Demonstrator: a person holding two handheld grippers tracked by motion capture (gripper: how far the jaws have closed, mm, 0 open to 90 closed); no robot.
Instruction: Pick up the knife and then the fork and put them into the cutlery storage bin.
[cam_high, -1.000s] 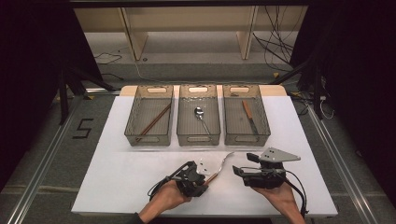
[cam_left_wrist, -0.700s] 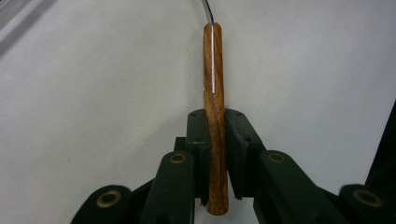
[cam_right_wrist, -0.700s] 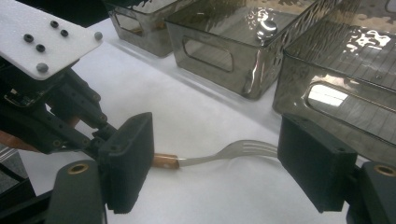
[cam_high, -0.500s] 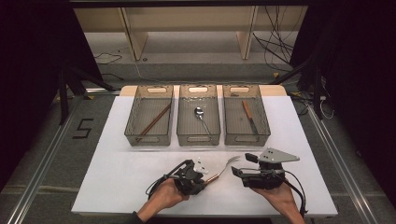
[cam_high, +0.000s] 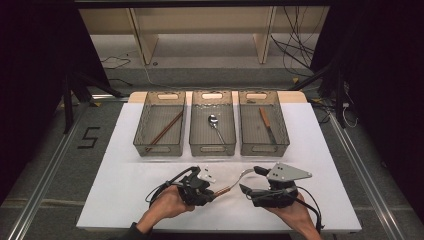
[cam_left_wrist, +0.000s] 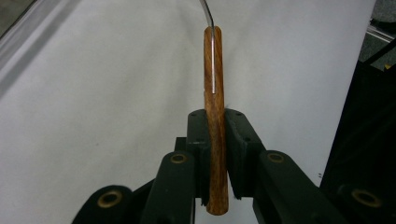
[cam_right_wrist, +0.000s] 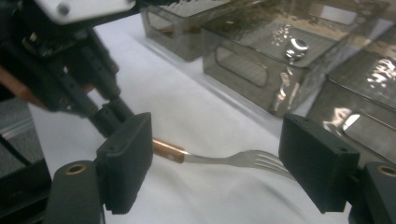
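Left gripper view: left gripper (cam_left_wrist: 215, 154) pinching fork (cam_left_wrist: 214, 116) by wooden handle; right gripper (cam_right_wrist: 229, 163) spread around tines, probably untouched; lift level, carry toward middle bin (cam_high: 212, 148)

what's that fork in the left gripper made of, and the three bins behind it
Fork: handle looks like reddish-brown wood with visible grain; tines and neck look like shiny metal. Bins: probably smoky translucent plastic, since the contents show through and the walls gleam.
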